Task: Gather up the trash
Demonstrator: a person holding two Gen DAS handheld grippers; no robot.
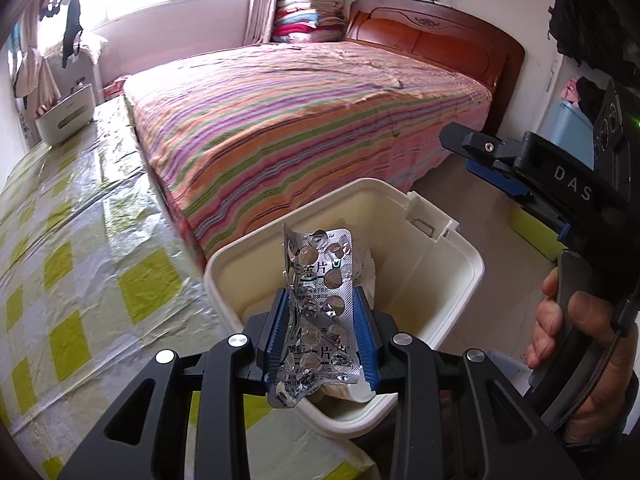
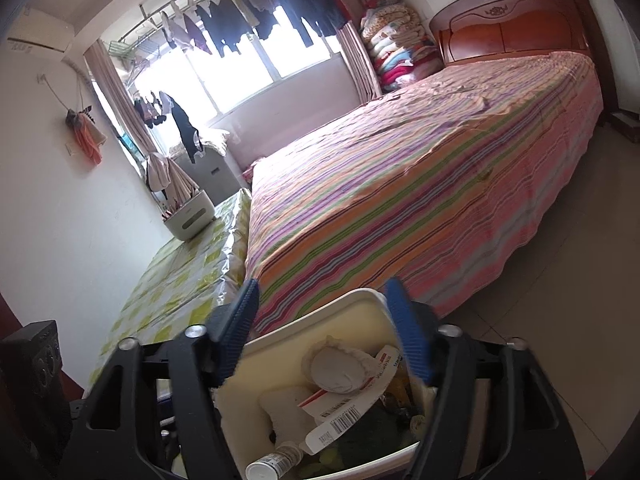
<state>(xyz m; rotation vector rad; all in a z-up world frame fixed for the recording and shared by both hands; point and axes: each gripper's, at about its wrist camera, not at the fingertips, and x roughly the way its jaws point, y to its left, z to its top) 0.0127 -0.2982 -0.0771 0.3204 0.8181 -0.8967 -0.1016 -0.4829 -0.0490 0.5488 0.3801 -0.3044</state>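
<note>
Left gripper (image 1: 320,332): its blue ribbed fingers are clamped on a crumpled silver foil blister pack (image 1: 318,312), held upright right above the near rim of the cream plastic bin (image 1: 452,276).

Right gripper (image 2: 324,332): fingers apart, holding nothing, poised over the same bin (image 2: 312,312); in the left view it sits off to the right, well apart from the pack.

Bin contents: a white round paper cup lid (image 2: 340,368), a white barcode-labelled wrapper (image 2: 352,412), a small clear bottle with a white cap (image 2: 272,462) and other scraps, at the near end.

Risk, snagging: the pack is bent and looks wedged between the ribbed pads, so it may cling to one finger when they part instead of dropping.

Risk, missing: the pack's lower end hangs near the bin's near rim; I judge a release here could tip it onto the green-and-white checked plastic cloth (image 1: 80,240) on the left.

Risk, drifting: thin foil is light and may flutter sideways towards the striped bedspread (image 1: 304,120) beyond.

Safer course: carry it farther over the opening before letting go.
</note>
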